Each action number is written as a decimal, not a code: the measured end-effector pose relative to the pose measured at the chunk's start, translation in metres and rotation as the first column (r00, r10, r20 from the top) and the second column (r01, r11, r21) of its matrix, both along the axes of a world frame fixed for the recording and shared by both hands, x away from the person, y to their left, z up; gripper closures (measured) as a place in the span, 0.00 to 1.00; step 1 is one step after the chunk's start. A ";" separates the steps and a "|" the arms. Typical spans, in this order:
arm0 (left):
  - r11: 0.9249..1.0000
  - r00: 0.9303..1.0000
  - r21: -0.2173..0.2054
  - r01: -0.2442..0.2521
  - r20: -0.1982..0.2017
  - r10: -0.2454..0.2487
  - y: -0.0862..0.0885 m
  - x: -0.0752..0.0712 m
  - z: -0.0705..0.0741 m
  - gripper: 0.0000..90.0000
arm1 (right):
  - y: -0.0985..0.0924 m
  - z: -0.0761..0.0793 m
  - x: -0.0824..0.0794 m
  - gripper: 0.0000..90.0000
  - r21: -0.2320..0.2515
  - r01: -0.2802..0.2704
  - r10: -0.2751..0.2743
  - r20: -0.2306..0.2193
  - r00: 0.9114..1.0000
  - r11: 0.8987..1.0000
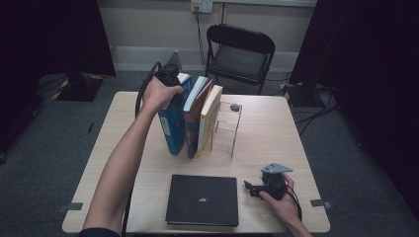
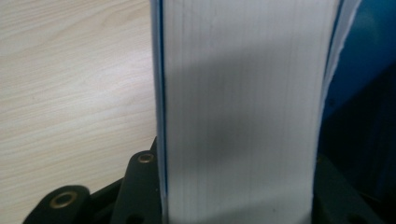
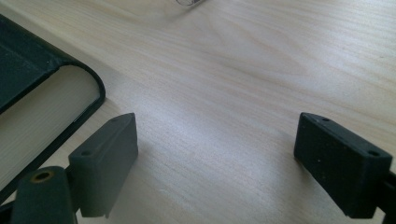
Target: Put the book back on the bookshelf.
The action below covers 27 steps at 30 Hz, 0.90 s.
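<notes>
The left gripper (image 1: 167, 79), largely hidden behind the hand, had its jaws clamped on the blue book (image 1: 173, 123), standing at twelve o'clock on the surface (image 1: 276, 128). The right gripper (image 3: 215, 154) rested at four o'clock, jaws wide and empty, beside the black book (image 1: 202, 200), cut off in its own view.

The blue book (image 1: 173, 123) stands upright on the surface, leftmost in a row of three, its spine facing the near edge and its top leaning slightly left. From above, its white page block (image 2: 243, 112) sits between blue covers.
</notes>
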<state>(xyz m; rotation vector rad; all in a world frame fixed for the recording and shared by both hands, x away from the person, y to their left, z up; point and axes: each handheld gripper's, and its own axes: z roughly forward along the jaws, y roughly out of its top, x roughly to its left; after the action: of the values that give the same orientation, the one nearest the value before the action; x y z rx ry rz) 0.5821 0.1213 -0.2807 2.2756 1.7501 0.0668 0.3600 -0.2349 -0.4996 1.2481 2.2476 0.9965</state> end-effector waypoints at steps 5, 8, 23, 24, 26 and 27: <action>1.000 1.000 -0.001 -0.011 -0.002 0.011 0.004 0.001 -0.002 0.68 | 0.001 0.000 -0.001 0.15 -0.006 0.001 -0.001 -0.002 1.000 1.000; 1.000 1.000 -0.004 -0.021 0.001 0.021 0.005 0.000 -0.002 0.68 | 0.001 0.000 -0.001 0.15 -0.005 0.000 0.000 -0.002 1.000 1.000; 0.992 0.992 0.008 -0.125 -0.009 0.125 0.001 -0.007 -0.003 0.67 | 0.001 0.000 -0.002 0.15 -0.010 -0.008 0.008 -0.001 1.000 1.000; 0.993 0.993 0.014 -0.118 -0.001 0.118 0.001 -0.007 -0.001 0.67 | 0.001 0.000 -0.002 0.15 -0.010 -0.008 0.008 0.000 1.000 1.000; 0.992 0.992 0.010 -0.122 0.016 0.122 0.000 -0.008 0.003 0.65 | 0.001 0.000 -0.002 0.15 -0.010 -0.006 0.006 0.000 1.000 1.000; 0.992 0.992 0.010 -0.122 0.016 0.122 0.000 -0.008 0.003 0.63 | 0.001 0.000 -0.002 0.15 -0.012 -0.008 0.008 0.001 1.000 1.000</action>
<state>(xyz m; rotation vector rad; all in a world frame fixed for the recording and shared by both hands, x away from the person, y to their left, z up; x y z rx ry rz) 0.5743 0.1209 -0.2782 2.1677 1.8838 0.1182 0.3579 -0.2338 -0.4996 1.2345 2.2559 0.9852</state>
